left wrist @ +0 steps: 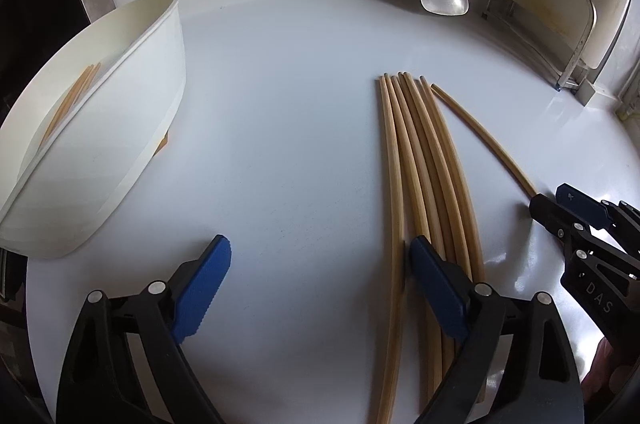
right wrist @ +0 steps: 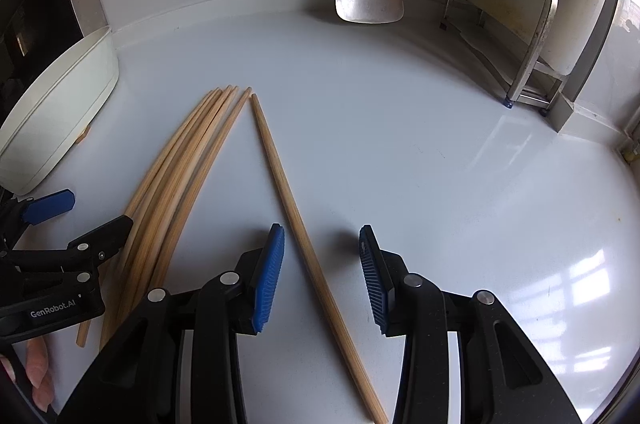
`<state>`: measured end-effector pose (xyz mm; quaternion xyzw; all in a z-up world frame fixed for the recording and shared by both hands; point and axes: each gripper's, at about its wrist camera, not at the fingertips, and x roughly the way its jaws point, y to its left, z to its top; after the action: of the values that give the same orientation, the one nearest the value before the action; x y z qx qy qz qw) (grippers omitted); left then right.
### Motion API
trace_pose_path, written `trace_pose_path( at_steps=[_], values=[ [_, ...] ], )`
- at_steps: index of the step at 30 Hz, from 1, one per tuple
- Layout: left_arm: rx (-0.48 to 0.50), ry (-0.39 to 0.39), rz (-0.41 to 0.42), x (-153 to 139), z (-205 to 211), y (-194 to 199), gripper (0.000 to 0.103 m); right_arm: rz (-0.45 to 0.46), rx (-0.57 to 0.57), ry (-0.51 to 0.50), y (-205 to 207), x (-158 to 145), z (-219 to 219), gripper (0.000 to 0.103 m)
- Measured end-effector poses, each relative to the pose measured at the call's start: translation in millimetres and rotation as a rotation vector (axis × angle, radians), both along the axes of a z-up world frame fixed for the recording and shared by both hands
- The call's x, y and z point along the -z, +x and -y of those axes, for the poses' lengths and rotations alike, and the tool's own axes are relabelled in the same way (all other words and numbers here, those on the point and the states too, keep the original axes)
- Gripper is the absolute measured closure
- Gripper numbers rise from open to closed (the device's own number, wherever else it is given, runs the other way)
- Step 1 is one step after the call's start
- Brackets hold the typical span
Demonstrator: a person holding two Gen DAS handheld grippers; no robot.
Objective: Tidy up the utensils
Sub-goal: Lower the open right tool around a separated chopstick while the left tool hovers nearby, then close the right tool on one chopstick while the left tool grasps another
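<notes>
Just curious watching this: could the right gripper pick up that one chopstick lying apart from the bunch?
Probably yes. The right gripper is open, with the lone chopstick lying between its fingers, untouched. Nothing covers it, and the bundle of chopsticks and left gripper sit off to one side.

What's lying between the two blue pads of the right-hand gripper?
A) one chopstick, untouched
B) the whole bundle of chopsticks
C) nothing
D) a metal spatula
A: a single chopstick lies on the counter between the open pads of the right gripper, apart from the bundle.
</notes>
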<state>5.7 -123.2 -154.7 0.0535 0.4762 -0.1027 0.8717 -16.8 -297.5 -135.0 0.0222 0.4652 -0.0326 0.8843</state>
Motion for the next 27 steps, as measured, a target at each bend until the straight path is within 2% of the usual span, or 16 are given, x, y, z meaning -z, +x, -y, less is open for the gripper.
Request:
trace_pose_path(
  at_steps=[6,9,13,14,15,21,27],
  values=[
    [0.037,-0.002,0.004,-4.3,5.5,-4.1,0.036,-0.003,-0.040,0.007,4.3,-0.5,-4.9,0.066],
    [0.044,-0.006,0.009,-6.4,7.4,-4.9,0.052,0.006,-0.042,0.010,3.3,-0.1,-6.3,0.068],
    [0.060,-0.001,0.006,-8.6,14.5,-3.7,0.080,0.008,-0.048,-0.002,3.2,-0.8,-10.8,0.088],
    [0.064,0.003,0.008,-8.9,16.0,-4.1,0.084,0.005,-0.047,-0.004,3.5,-1.0,-11.4,0.092],
    [0.068,0.011,0.014,-8.7,17.7,-5.2,0.093,0.003,-0.047,0.001,3.4,-1.1,-11.4,0.093],
    [0.081,0.027,0.001,-9.4,19.2,-3.8,0.095,-0.003,-0.032,0.036,2.8,-1.9,-6.4,0.097],
    [0.071,-0.038,-0.079,-11.8,10.7,3.1,0.096,-0.038,0.019,0.156,3.7,-4.2,8.6,0.097]
  ],
)
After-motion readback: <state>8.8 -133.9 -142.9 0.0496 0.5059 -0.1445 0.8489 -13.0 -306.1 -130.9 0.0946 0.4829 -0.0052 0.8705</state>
